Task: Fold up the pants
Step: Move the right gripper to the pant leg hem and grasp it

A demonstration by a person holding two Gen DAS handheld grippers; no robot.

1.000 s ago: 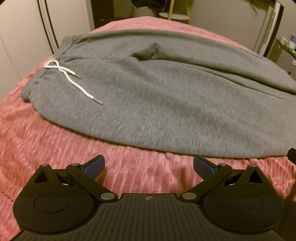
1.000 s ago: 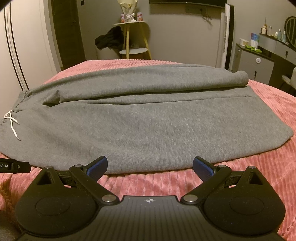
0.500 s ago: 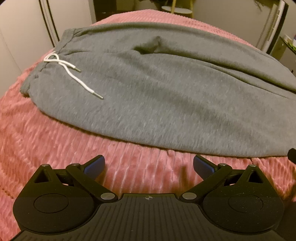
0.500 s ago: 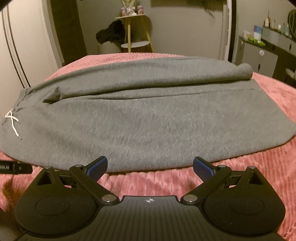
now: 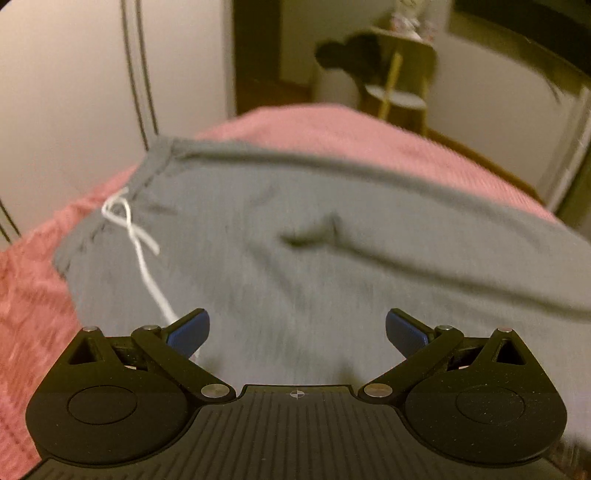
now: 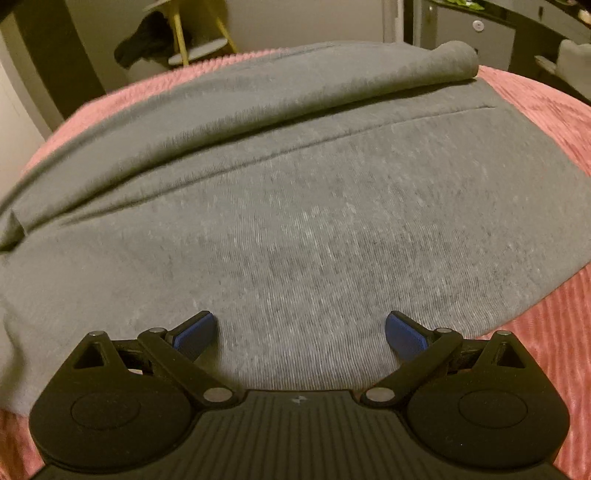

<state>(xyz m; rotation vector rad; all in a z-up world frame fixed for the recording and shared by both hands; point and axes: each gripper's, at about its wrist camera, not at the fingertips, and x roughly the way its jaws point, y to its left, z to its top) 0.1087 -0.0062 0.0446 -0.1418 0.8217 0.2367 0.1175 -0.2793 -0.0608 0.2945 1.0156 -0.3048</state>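
Observation:
Grey sweatpants (image 5: 295, 251) lie flat on a pink ribbed bedspread (image 5: 33, 280), waistband at the left with a white drawstring (image 5: 136, 236). My left gripper (image 5: 297, 330) is open and empty, over the waist end of the pants near the drawstring. In the right wrist view the pants (image 6: 314, 221) show both legs side by side, the far leg's hem (image 6: 458, 59) rolled up at the upper right. My right gripper (image 6: 300, 332) is open and empty, over the near leg's fabric.
White wardrobe doors (image 5: 92, 74) stand left of the bed. A small yellow-legged stand with dark clothing on it (image 5: 388, 74) is beyond the bed's far edge. A dresser with drawers (image 6: 480, 29) stands at the right. The bedspread (image 6: 554, 332) shows at the right.
Both grippers moved forward from the near bed edge to over the pants. The left view tilted up and is motion-blurred. Both stay open.

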